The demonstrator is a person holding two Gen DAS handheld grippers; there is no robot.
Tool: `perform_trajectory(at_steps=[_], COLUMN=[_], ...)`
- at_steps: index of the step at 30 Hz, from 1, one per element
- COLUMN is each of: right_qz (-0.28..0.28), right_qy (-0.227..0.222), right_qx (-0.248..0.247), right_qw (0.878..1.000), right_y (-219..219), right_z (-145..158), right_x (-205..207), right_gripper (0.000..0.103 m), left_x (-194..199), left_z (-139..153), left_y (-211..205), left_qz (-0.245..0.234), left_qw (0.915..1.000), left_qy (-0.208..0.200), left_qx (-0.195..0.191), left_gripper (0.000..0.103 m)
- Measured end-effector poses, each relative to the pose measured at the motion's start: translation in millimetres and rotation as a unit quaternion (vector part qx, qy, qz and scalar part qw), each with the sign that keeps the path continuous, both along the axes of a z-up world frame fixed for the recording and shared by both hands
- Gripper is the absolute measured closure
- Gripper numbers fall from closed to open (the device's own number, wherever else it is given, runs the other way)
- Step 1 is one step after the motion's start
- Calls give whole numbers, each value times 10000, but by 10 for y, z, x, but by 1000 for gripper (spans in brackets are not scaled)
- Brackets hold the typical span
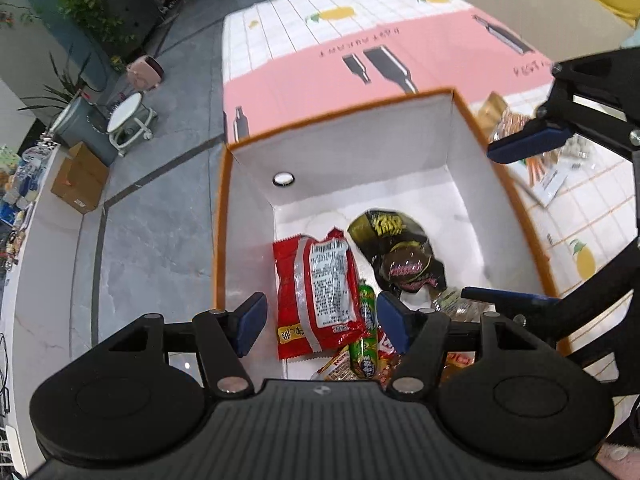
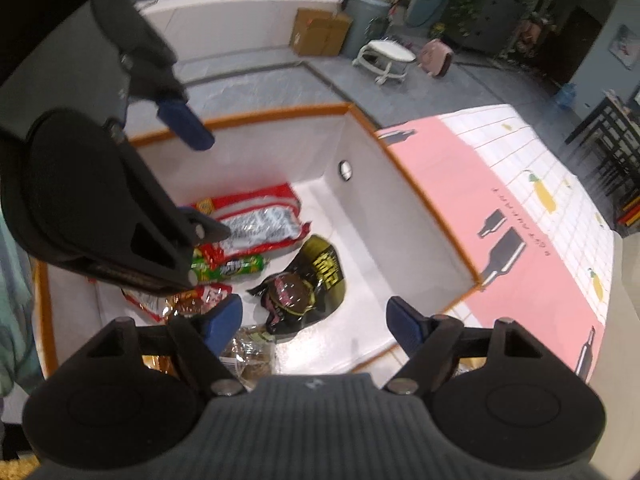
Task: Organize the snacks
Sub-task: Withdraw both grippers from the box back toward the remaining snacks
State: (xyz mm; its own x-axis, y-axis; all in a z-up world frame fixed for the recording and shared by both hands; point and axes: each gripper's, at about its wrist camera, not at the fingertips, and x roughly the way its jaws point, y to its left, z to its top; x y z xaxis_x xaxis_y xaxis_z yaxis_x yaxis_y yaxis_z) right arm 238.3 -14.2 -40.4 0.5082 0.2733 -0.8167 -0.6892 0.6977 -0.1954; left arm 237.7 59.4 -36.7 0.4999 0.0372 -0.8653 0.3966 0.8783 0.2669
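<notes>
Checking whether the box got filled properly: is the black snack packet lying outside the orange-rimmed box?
No, the black snack packet lies on the white floor inside the orange-rimmed box, beside the red packet.

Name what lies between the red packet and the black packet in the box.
A green sausage stick lies between red packet and black packet; clearest in the right wrist view.

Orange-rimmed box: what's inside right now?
Inside the orange-rimmed box: a red packet lying label up, a black-and-gold packet, a green stick snack, and clear-wrapped snacks at the near end, partly hidden by the tongs. Whatever lies under that pile is covered.
</notes>
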Motion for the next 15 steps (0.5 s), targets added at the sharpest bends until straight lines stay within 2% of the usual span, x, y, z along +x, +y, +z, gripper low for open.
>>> perform_trajectory(at_steps=[9,15], right_qz=[-476,-916], right_qy=[-465,-763], right_qx=[813,1298], right_qw=[9945,9843], right_y=[-435,-814], right_z=[390,502], right_x=[-334,-617], right_gripper=[24,24], left_x=[-250,-535], left_z=[393,566], left_y=[-141,-369], left_qz=[470,381], left_qw=[9970,9923], left_qy=[-535,-975], left_qx=[-312,-661], left_gripper=[29,28])
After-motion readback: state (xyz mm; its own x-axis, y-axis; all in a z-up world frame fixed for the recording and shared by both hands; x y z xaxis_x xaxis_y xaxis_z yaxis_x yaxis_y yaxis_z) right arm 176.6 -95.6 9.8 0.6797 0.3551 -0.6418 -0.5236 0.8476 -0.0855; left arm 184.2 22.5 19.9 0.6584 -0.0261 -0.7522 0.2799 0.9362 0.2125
